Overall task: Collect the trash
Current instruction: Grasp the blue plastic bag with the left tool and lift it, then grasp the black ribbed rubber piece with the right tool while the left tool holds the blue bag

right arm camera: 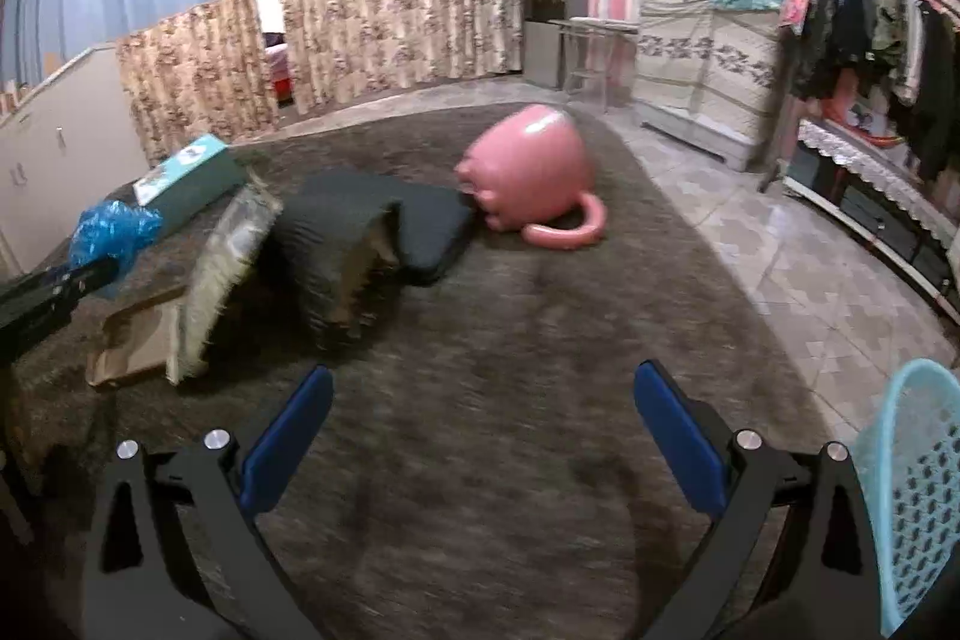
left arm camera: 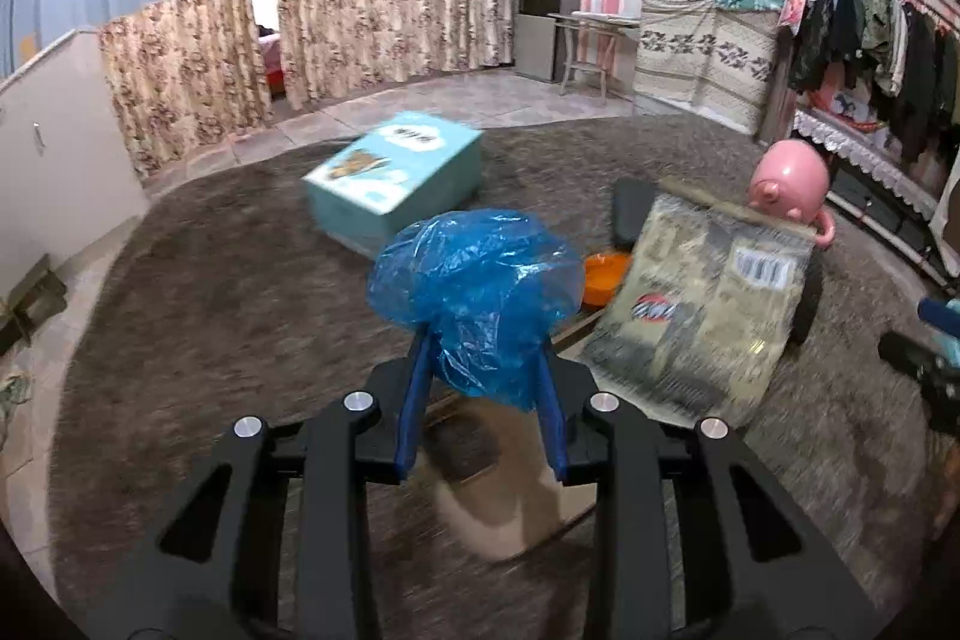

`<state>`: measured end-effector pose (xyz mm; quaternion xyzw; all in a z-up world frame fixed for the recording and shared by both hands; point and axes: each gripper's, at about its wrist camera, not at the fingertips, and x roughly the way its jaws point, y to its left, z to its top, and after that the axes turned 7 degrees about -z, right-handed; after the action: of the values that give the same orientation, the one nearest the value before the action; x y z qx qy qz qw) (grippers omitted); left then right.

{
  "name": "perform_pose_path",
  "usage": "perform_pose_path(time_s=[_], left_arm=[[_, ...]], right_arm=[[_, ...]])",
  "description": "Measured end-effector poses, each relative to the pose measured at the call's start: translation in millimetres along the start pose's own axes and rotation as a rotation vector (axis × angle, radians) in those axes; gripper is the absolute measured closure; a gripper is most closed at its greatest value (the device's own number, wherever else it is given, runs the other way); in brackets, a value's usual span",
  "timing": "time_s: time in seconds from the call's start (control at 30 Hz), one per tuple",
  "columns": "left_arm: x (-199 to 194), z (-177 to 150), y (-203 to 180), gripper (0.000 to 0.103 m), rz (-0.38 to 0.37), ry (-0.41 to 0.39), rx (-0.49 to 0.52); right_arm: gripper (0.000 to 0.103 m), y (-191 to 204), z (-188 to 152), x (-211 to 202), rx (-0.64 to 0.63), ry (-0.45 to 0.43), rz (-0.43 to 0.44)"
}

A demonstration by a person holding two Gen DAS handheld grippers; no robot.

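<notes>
A crumpled blue plastic bag (left arm camera: 474, 286) sits between the blue fingers of my left gripper (left arm camera: 483, 349), which is shut on it above the brown carpet. The right wrist view shows the same bag (right arm camera: 114, 232) at the tip of the left gripper (right arm camera: 90, 274), at the left edge. My right gripper (right arm camera: 483, 376) stands open over bare carpet with nothing between its fingers. A foil snack packet (left arm camera: 702, 310) lies just right of the bag, and a flat cardboard piece (left arm camera: 498, 490) lies under the left fingers. A light blue perforated basket (right arm camera: 912, 490) is at the right gripper's right side.
A teal box (left arm camera: 396, 172), an orange dish (left arm camera: 603, 274), a black cushion (right arm camera: 420, 226) and a tipped pink pig-shaped mug (right arm camera: 528, 172) lie on the carpet (right arm camera: 540, 292). Tiled floor, a clothes rack (right arm camera: 870, 16) and a covered cabinet (right arm camera: 702, 58) are to the right.
</notes>
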<state>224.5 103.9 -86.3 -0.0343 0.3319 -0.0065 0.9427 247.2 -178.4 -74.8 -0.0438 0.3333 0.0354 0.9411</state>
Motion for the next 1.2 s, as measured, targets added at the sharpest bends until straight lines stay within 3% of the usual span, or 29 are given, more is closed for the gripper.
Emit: perform_pose_path(time_s=[0.2, 0.5, 0.73, 0.83, 0.9, 1.0, 1.2], left_arm=[[-11, -12, 26, 0.072, 0.034, 0.011, -0.025], [-11, -16, 47, 0.072, 0.024, 0.025, -0.067], [-9, -16, 52, 0.072, 0.017, 0.023, -0.080], [-9, -16, 50, 0.072, 0.021, 0.022, -0.067], [-8, -16, 46, 0.072, 0.025, 0.024, -0.058], [-10, -14, 41, 0.072, 0.019, 0.019, -0.056], [-22, -6, 21, 0.072, -0.010, -0.011, -0.032]], right_arm=[[0.005, 31, 17, 23, -0.056, -0.002, 0.008], [0.005, 69, 34, 62, -0.055, 0.064, 0.074], [0.005, 94, 39, 76, -0.070, 0.091, 0.055], [0.007, 92, 39, 76, -0.048, 0.090, 0.060], [0.021, 87, 40, 74, -0.032, 0.092, 0.080], [0.030, 79, 39, 63, -0.018, 0.075, 0.112], [0.030, 42, 35, 17, 0.012, 0.008, 0.076]])
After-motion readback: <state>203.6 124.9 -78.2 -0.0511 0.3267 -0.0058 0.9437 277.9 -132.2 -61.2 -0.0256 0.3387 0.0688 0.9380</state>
